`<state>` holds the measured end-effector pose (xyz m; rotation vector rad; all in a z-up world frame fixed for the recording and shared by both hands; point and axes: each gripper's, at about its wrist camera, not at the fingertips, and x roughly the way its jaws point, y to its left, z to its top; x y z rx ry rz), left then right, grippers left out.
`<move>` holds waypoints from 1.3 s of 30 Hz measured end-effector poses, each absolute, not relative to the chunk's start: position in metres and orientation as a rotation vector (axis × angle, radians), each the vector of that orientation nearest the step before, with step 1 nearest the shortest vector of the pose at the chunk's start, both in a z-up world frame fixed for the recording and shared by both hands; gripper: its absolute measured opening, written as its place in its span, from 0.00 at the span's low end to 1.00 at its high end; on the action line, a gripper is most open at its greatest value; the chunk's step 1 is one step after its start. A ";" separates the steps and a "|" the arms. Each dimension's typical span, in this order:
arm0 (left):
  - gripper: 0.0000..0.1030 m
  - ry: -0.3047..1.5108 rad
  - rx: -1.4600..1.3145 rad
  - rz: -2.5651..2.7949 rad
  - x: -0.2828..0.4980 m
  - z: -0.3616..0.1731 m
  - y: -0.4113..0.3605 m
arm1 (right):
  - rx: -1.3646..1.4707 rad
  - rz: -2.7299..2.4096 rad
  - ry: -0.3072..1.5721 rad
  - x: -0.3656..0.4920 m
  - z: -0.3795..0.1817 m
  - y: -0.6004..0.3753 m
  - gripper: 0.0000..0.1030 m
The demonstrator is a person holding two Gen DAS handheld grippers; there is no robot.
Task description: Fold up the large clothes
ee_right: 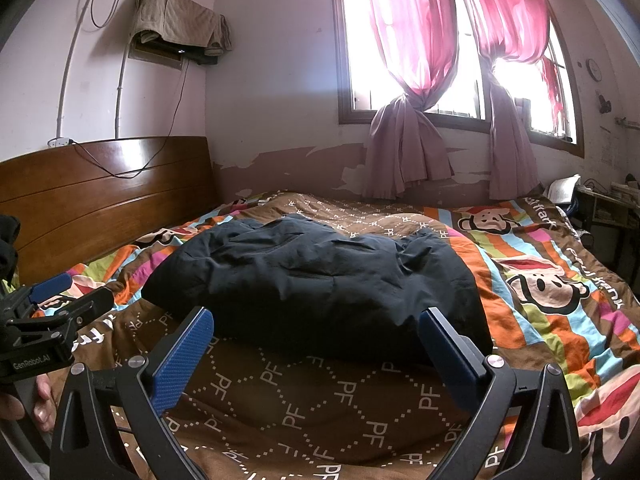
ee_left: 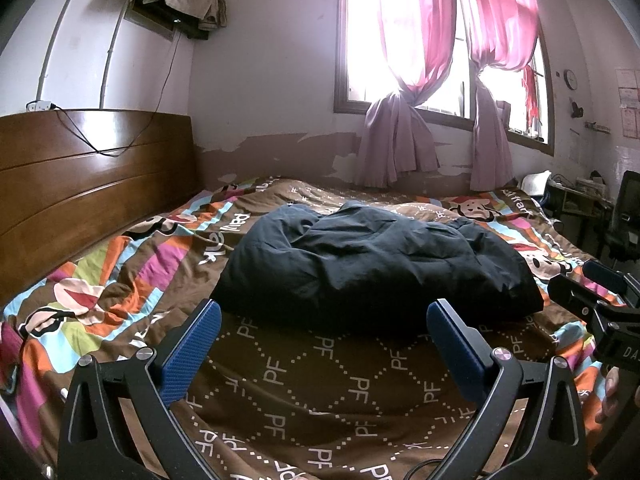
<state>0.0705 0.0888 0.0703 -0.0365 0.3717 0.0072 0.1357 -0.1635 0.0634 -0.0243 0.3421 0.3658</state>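
While both tools hover short of the cloth, nothing is gripped. The left hand-held gripper point(ee_left: 324, 344) is held with its blue ribbed pads spread wide apart, empty; the right hand-held gripper point(ee_right: 316, 346) is likewise spread wide and empty. Just ahead of both, between and beyond the fingertips, the dark navy, puffy, crumpled garment point(ee_left: 372, 268) lies bunched on the bed point(ee_left: 300, 392), over the brown "PF"-patterned quilt with its striped cartoon-monkey border. Its near hem appears close to the pad tips, not touching as far as can be told.

Step judged in hand: first reach for the garment, before it is spread flat.

How it is best done, as a judgement:
- Two well-separated points on the near edge should be taken, one per gripper, so the bulk can be drawn out level.
- Only the garment's layers should be pinched; the quilt beneath is soft and could be caught with them.
- Thick padded cloth is likely to slip, so a deep bite past the hem is advised.
- Sleeves and collar cannot be made out; they should be found before any fold is set.

Count:
- Garments to fold: one.
- Grippers: two, each seen at the edge of the other's view.
- Pink curtains point(ee_left: 404, 92) ahead, knotted: two.
- Wooden headboard point(ee_left: 80, 176), ahead-left: one.
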 end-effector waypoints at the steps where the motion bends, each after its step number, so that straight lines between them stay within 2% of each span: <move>1: 0.98 0.371 -0.036 0.008 0.071 0.070 0.089 | -0.025 0.366 0.341 0.136 0.063 -0.164 1.00; 39: 0.98 0.371 -0.032 0.008 0.069 0.069 0.087 | -0.024 0.366 0.343 0.136 0.064 -0.164 1.00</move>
